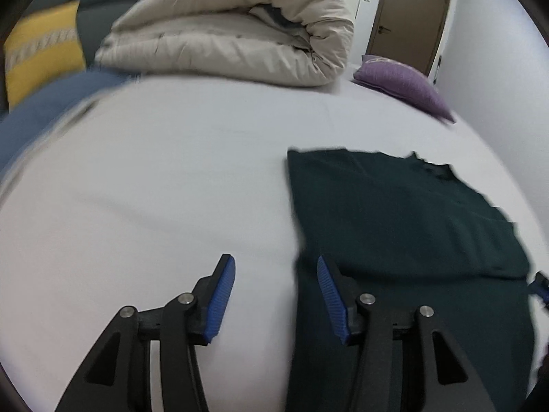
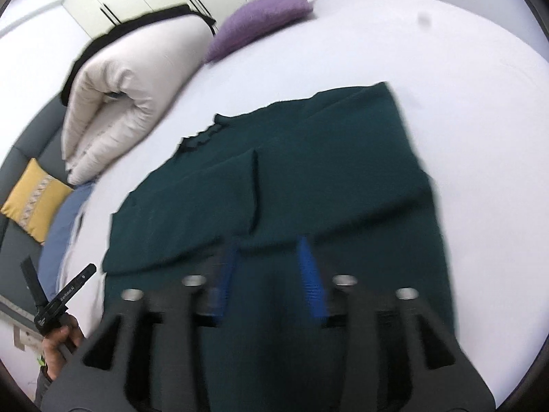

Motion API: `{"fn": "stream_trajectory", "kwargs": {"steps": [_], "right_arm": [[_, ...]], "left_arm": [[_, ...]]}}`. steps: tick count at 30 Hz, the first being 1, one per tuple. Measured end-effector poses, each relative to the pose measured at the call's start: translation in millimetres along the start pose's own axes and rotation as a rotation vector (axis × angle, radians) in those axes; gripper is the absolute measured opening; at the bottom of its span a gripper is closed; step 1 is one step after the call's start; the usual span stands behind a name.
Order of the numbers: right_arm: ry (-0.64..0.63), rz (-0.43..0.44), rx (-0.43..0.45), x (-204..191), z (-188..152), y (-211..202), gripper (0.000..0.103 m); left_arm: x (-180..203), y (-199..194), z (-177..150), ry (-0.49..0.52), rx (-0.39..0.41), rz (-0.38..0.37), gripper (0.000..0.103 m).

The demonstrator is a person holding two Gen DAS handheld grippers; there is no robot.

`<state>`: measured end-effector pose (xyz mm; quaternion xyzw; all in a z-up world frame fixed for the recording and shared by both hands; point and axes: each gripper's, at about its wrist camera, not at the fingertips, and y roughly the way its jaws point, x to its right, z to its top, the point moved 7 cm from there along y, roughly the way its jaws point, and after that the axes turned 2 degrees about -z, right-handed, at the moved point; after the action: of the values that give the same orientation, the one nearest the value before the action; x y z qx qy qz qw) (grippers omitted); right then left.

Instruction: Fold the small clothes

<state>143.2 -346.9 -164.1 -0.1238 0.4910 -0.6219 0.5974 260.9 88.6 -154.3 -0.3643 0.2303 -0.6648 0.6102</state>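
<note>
A dark green garment (image 1: 394,213) lies flat on the white bed sheet (image 1: 171,171), with its side parts folded in over the middle. My left gripper (image 1: 276,267) is open and empty, hovering over the garment's left edge. In the right wrist view the garment (image 2: 326,171) fills the middle, with a folded flap edge across it. My right gripper (image 2: 267,250) is open and empty above the garment's near part; the view is blurred. The left gripper's handle and the hand holding it (image 2: 58,309) show at the lower left.
A rolled beige duvet (image 1: 233,34) lies at the far side of the bed. A purple pillow (image 1: 405,82) sits at the back right. A yellow cushion (image 1: 41,51) and a blue cloth (image 1: 44,110) sit at the left. A brown door (image 1: 408,17) stands behind.
</note>
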Motion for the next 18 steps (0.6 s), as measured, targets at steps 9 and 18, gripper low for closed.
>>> {"fn": "stream_trajectory", "kwargs": {"steps": [9, 18], "right_arm": [[0.007, 0.019, -0.021, 40, -104, -99, 0.062], [0.127, 0.016, -0.021, 105, -165, -161, 0.062]], "left_arm": [[-19, -80, -113, -0.108, -0.155, -0.208, 0.056], [-12, -110, -180, -0.091, -0.266, -0.274, 0.057]]}}
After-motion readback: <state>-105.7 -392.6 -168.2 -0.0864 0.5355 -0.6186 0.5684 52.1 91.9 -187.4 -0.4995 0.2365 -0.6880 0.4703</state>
